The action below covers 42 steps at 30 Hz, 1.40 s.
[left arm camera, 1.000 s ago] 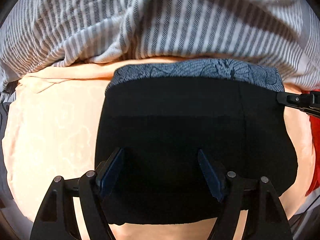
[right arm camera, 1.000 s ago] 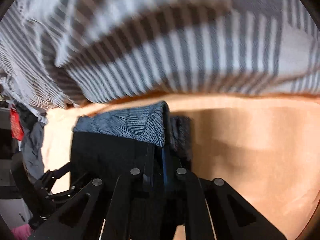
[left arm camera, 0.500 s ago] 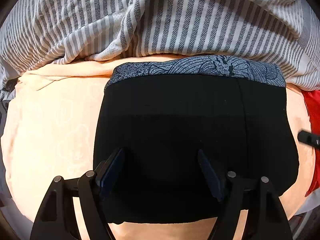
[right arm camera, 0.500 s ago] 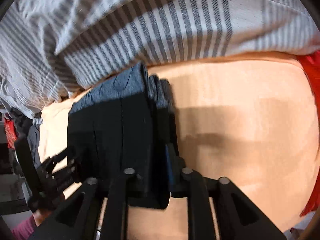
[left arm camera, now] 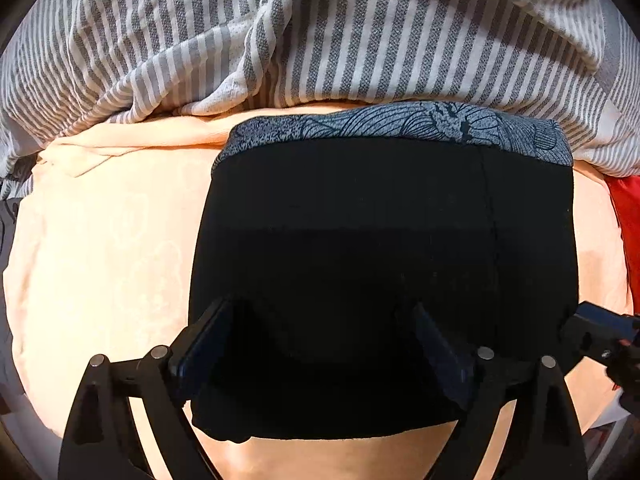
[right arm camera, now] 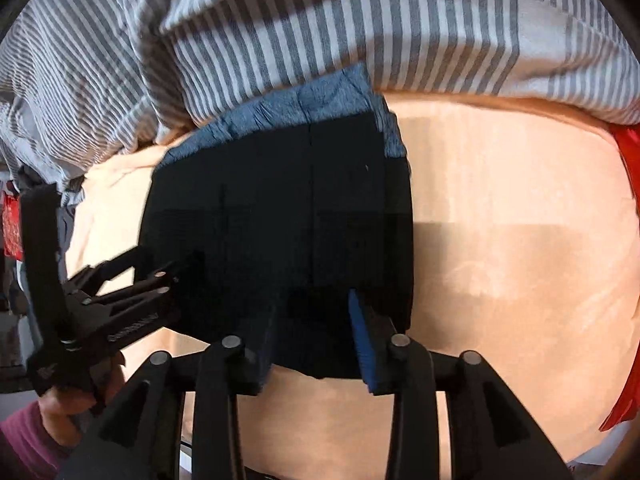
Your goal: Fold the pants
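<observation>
So what's carrying everything is one bed with a peach sheet [left arm camera: 100, 248], and bunched along its far edge is one grey-and-white striped blanket [left arm camera: 320, 40]. There's a bit of red fabric [right arm camera: 628, 160] at the bed's right edge.

One pair of pants [left arm camera: 380, 260], black, folded into a compact block, sitting mid-bed with its far end tucked right up against the blanket. A blue patterned layer [left arm camera: 400, 124] peeks out along that far end. In the left wrist view its long axis runs side to side across the bed, patterned edge pointing away from you.

Two grippers. Your left gripper [left arm camera: 320, 352] hovers over the near edge of the pants, jaws wide apart and just opened a touch more, cloth below them, not pinched. Your right gripper [right arm camera: 312, 332] was clamped on the far right corner of the pants a second ago; since then it's slid back to the near right corner and its jaws have been opening. They're now apart, nothing gripped.
</observation>
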### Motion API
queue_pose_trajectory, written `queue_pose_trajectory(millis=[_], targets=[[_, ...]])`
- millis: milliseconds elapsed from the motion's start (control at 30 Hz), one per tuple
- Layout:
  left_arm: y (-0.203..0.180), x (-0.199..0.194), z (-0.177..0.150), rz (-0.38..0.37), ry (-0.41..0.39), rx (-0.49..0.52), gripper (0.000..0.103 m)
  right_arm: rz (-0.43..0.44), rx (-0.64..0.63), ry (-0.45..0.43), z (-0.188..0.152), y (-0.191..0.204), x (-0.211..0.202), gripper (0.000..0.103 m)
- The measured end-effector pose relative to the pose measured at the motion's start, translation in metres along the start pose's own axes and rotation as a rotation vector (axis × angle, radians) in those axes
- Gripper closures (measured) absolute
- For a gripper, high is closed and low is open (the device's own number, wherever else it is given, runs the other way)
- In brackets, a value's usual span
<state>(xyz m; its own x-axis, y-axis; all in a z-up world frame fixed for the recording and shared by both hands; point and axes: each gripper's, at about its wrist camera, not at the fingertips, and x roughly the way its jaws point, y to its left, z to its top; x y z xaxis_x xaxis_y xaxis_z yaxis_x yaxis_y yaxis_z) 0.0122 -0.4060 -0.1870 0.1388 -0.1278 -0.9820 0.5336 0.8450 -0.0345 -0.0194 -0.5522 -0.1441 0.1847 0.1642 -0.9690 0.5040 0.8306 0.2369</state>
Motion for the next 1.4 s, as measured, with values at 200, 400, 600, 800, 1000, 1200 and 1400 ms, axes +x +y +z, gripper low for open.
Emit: queue_pose_trajectory(millis=[200, 400, 600, 800, 1000, 1200, 1400], targets=[[-0.001, -0.002, -0.004, 0.003, 0.001, 0.005, 0.011, -0.009, 0.034, 0.026, -0.004, -0.010, 0.013, 0.046], [0.001, -0.001, -0.006, 0.003, 0.004, 0.008, 0.011, -0.004, 0.047, 0.020, -0.006, -0.011, 0.016, 0.044], [0.003, -0.001, -0.007, 0.004, 0.012, 0.003, 0.011, -0.033, 0.030, 0.023, -0.006, -0.010, 0.026, 0.035], [0.010, -0.003, -0.013, -0.009, 0.012, 0.011, 0.011, 0.006, 0.085, 0.019, -0.010, -0.016, 0.030, 0.032], [0.012, -0.002, -0.012, -0.022, 0.019, 0.020, 0.011, 0.038, 0.079, 0.039, -0.011, -0.015, 0.028, 0.032], [0.014, 0.000, -0.010, -0.029, 0.023, 0.021, 0.011, 0.073, 0.075, 0.058, -0.021, -0.018, 0.022, 0.032], [0.019, -0.003, -0.005, -0.037, 0.018, 0.004, 0.011, 0.072, 0.092, 0.033, -0.022, -0.023, 0.010, 0.032]])
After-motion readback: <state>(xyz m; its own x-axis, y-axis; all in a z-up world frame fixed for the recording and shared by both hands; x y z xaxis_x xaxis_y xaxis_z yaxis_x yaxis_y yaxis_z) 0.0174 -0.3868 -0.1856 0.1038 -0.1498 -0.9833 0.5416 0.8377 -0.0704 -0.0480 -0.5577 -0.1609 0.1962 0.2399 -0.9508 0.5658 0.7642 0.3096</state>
